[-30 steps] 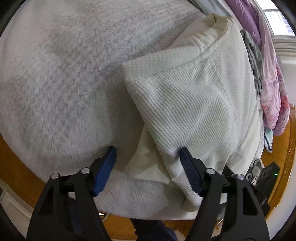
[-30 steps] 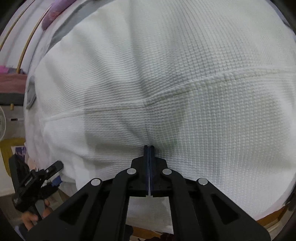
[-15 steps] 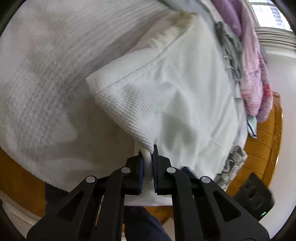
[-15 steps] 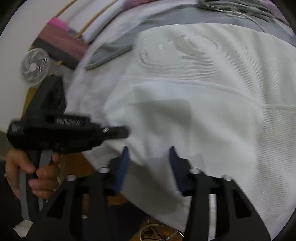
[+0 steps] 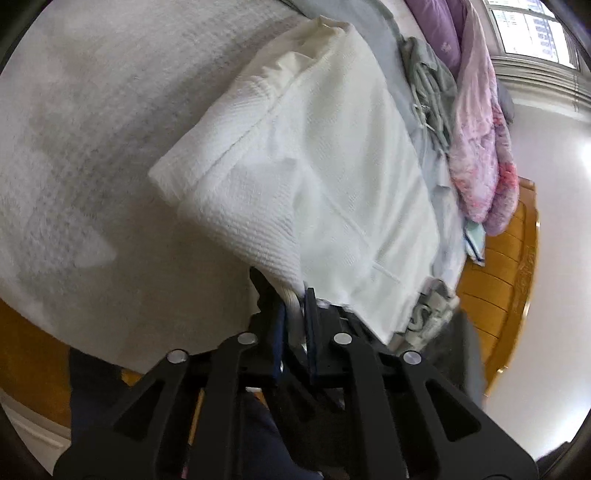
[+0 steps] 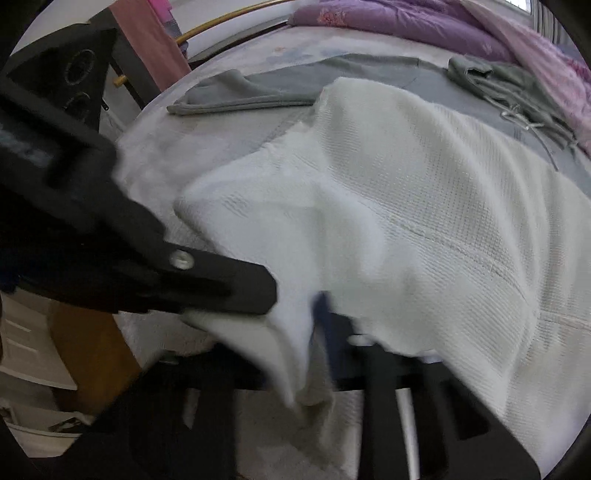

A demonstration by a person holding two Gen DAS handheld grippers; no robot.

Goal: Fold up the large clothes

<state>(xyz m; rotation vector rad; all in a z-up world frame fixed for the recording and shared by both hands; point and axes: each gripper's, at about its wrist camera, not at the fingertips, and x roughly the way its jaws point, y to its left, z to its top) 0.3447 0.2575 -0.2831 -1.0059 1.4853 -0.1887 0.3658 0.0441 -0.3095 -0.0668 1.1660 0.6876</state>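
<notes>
While you lift the near edge, your left gripper [image 5: 294, 303] pinches the hem of the white garment [image 5: 332, 155] so it can fold over. Your right gripper [image 6: 314, 328] has just been closing on that same edge, cloth between its jaws. The garment lies on the fuzzy blanket [image 5: 92, 129], stretching toward one o'clock.

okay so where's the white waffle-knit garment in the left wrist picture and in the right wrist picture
Left wrist: the white waffle-knit garment runs from top centre down to the left claw.
Right wrist: it fills the centre and right, its near edge draped over the right claw.
Shared landmark: the pink-purple quilt beyond it.
</notes>
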